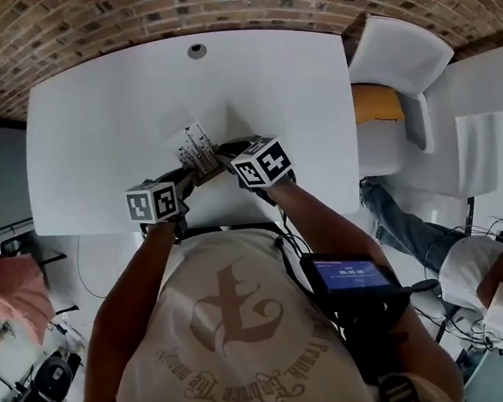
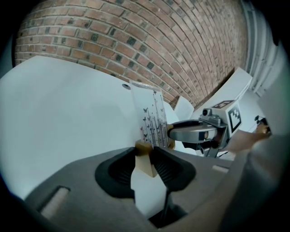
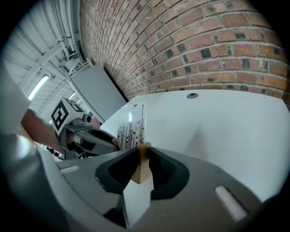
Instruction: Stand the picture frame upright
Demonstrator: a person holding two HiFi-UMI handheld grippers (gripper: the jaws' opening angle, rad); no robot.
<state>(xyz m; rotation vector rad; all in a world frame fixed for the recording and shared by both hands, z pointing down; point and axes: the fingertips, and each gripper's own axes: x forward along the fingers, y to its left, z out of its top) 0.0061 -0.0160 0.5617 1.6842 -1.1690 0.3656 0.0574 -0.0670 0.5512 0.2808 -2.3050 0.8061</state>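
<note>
The picture frame (image 1: 198,150), a clear panel printed with small butterflies and stems on a wooden edge, stands on the white table (image 1: 100,130) close to its near edge. My left gripper (image 1: 190,178) is shut on the frame's near-left wooden corner, and my right gripper (image 1: 224,156) is shut on its right side. In the left gripper view the wooden corner (image 2: 145,156) sits pinched between the pads, the panel (image 2: 153,118) rises above it, and the right gripper (image 2: 194,132) is just beyond. The right gripper view shows the wooden edge (image 3: 143,162) clamped likewise, with the panel (image 3: 131,128) and the left gripper (image 3: 89,138) behind.
A round cable hole (image 1: 197,51) lies at the table's far side. A white chair with a yellow cushion (image 1: 379,103) stands at the table's right end. Another person (image 1: 482,268) sits at the right. A brick wall (image 1: 119,9) runs behind the table.
</note>
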